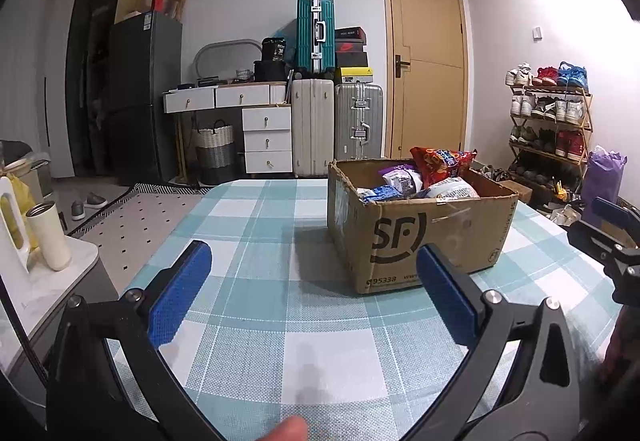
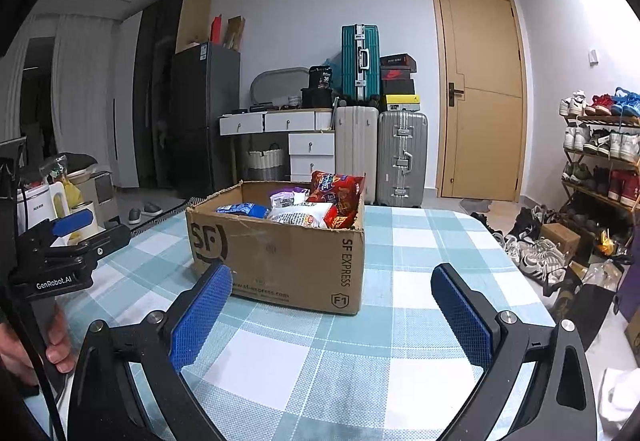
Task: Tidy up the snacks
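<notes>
Your left gripper (image 1: 312, 281) hangs low over the checked tablecloth (image 1: 256, 321), its blue pads (image 1: 180, 289) spread wide apart with nothing between them. Your right gripper (image 2: 332, 305) is the same: pads (image 2: 202, 315) well apart, holding nothing, above the cloth. In the right wrist view your left hand (image 2: 32, 349) shows at the left edge, wrapped around the handle of the left tool.

Just ahead of both grippers the cardboard box (image 2: 280, 253) sits on the table, open at the top, marked SF on its side. It lies ahead and to the right of your left gripper, and ahead and slightly left of your right one. The snacks are inside it: a red bag (image 2: 338, 197) standing tallest at the far right corner, a white bag (image 2: 298, 215) in front of it, a blue packet (image 2: 242, 210) to the left, and a purple-and-white packet (image 2: 286, 197) behind.

Beyond the table, suitcases (image 2: 380, 153) stand stacked against the back wall beside a wooden door (image 2: 482, 93). A shoe rack (image 2: 600, 157) fills the right side.
</notes>
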The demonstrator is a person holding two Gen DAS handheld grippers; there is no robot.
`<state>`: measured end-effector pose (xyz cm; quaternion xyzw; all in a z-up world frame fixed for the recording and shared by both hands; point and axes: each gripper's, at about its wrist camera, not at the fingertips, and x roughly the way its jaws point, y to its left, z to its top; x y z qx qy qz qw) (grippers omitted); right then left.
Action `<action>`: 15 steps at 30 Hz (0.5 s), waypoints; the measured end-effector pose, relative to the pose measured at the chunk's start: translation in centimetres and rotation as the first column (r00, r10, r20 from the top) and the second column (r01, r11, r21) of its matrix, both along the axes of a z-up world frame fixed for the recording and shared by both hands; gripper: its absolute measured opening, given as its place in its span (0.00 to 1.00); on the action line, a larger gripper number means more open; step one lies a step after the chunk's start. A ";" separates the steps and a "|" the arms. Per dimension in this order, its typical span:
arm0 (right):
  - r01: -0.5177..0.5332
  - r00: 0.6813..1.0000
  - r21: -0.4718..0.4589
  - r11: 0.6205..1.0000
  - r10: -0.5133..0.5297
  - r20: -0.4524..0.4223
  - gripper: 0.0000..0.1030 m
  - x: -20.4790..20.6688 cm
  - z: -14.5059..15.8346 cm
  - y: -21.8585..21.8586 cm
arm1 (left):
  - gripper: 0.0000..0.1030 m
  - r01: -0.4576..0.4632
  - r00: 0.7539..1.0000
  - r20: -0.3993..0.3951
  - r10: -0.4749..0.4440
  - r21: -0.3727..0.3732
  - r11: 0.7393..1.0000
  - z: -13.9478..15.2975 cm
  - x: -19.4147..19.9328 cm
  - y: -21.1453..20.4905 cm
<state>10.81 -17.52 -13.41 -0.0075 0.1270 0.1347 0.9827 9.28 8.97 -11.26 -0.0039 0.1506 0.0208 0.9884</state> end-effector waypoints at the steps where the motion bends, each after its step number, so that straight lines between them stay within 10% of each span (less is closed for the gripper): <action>1: 0.000 1.000 -0.001 1.000 0.000 0.000 0.99 0.0 0.0 0.0 | 0.99 0.000 1.000 0.000 0.000 0.000 1.000 0.0 0.0 0.0; 15: 0.000 1.000 -0.001 1.000 0.000 0.001 0.99 0.0 0.0 0.0 | 0.99 0.000 1.000 0.000 0.000 0.000 1.000 -0.1 0.1 0.0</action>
